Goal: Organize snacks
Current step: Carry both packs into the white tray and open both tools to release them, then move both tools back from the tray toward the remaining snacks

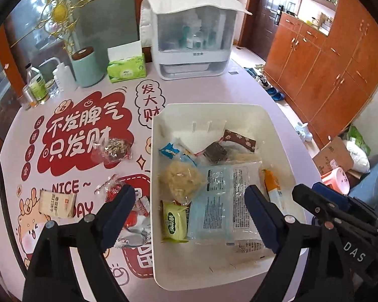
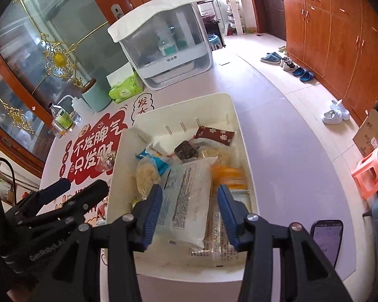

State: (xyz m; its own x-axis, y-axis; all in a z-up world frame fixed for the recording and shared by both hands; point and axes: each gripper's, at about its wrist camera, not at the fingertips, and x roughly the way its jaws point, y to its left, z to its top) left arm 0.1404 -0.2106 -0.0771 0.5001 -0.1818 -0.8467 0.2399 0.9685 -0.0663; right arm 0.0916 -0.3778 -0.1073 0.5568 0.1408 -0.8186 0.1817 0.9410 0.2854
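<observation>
A white bin (image 1: 214,112) (image 2: 179,105) on the table holds several snacks: a large pale blue packet (image 1: 214,203) (image 2: 186,201), a green packet (image 1: 174,222), an orange packet (image 1: 273,188) (image 2: 229,175), a brown block (image 1: 215,152) (image 2: 186,149). Left of the bin lie a clear-wrapped candy (image 1: 114,149), a cream packet (image 1: 55,202) and a red-white wrapper (image 1: 136,216). My left gripper (image 1: 190,214) is open above the bin's near half, empty. My right gripper (image 2: 189,214) is open above the blue packet, empty; it also shows in the left wrist view (image 1: 340,209).
At the table's back stand a white lidded container (image 1: 192,40), a green tissue pack (image 1: 126,69), a teal canister (image 1: 85,66) and bottles (image 1: 37,83). A phone (image 2: 326,239) lies at the right. Wooden cabinets (image 1: 327,58), shoes and a pink stool (image 2: 373,168) are on the floor side.
</observation>
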